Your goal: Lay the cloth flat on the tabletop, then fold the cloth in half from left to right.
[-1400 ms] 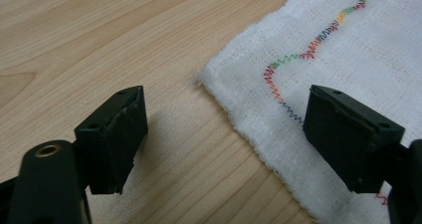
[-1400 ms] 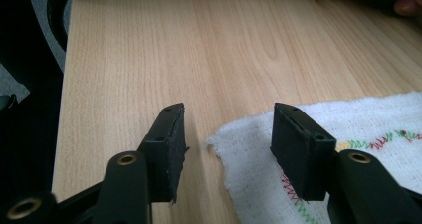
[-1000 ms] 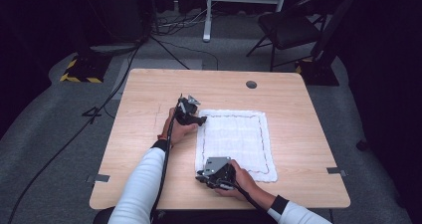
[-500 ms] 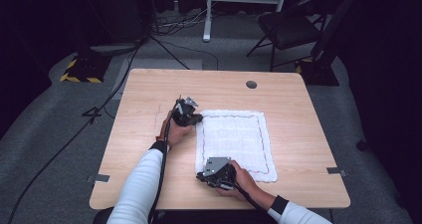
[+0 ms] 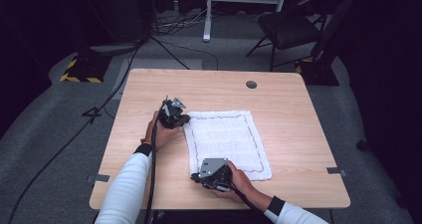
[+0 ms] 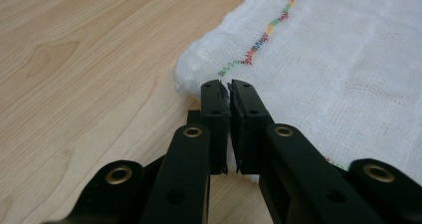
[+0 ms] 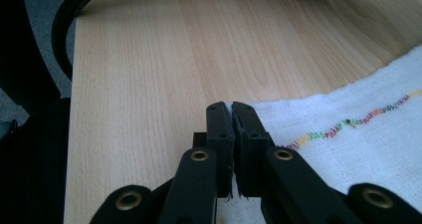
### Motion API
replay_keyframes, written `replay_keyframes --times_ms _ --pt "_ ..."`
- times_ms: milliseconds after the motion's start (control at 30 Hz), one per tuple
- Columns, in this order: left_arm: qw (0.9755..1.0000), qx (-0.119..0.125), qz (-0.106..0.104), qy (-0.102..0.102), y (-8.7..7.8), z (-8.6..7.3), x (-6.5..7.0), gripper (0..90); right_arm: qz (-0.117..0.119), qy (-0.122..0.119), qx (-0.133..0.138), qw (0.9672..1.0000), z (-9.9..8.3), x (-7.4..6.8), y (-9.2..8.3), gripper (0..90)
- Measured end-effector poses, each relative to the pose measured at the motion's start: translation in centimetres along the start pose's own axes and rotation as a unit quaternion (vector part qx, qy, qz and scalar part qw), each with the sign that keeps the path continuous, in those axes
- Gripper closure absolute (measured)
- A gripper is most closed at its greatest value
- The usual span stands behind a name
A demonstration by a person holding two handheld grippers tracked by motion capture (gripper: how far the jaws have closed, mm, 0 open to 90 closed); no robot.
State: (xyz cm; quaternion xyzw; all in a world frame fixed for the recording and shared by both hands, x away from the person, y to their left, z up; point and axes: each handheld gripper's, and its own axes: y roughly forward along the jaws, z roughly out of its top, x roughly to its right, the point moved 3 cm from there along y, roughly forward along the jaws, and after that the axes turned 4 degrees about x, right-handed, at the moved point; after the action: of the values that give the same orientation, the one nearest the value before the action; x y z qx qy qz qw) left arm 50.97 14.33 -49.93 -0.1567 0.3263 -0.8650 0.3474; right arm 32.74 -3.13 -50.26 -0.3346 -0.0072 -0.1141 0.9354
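A white cloth (image 5: 226, 139) with a multicoloured stitched border lies flat on the wooden table (image 5: 214, 87). My left gripper (image 5: 182, 119) is at the cloth's far-left corner. In the left gripper view, the left gripper (image 6: 229, 92) is shut, with the cloth (image 6: 338, 59) edge pinched between the pads. My right gripper (image 5: 195, 176) is at the near-left corner. In the right gripper view, the right gripper (image 7: 231, 109) is shut on the cloth (image 7: 358, 149), and frayed threads show between the pads.
A round cable hole (image 5: 251, 84) sits near the table's far edge. Bare wood lies to the left of the cloth and beyond it. On the floor behind are a chair (image 5: 291, 27), a stand (image 5: 206, 35) and cables (image 5: 74, 134).
The left gripper has shifted left, and the cloth's far-left corner has come with it. The right gripper has stayed at the near-left corner.
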Motion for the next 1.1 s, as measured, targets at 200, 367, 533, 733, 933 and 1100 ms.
replay_keyframes --times_ms 200,367,533,733,933,1100 --pt "0.9995 0.024 -0.006 -0.018 -1.3 -0.5 -0.3 85.2 0.0 -0.014 0.01 0.9999 0.8 -0.2 -0.3 87.3" --pt "0.9987 0.045 -0.005 -0.022 -2.2 -0.3 -0.3 85.3 0.006 -0.023 0.016 0.9996 1.0 -0.1 -0.7 87.4" --pt "0.9982 0.053 0.002 -0.027 -2.7 -0.5 -0.6 85.4 0.009 -0.028 0.024 0.9993 1.4 0.0 -1.2 87.4" --pt "0.9982 0.055 0.002 -0.025 -2.9 -0.5 -0.8 85.4 0.005 -0.029 0.028 0.9992 1.6 0.2 -1.5 87.4" --pt "0.9973 0.067 0.0 -0.03 -3.4 -0.1 -0.8 85.4 -0.004 -0.03 0.032 0.999 1.7 0.2 -2.0 87.4" --pt "0.9969 0.074 0.005 -0.026 -3.2 0.6 -0.3 85.4 -0.011 -0.028 0.038 0.9988 1.7 0.6 -2.9 87.4"
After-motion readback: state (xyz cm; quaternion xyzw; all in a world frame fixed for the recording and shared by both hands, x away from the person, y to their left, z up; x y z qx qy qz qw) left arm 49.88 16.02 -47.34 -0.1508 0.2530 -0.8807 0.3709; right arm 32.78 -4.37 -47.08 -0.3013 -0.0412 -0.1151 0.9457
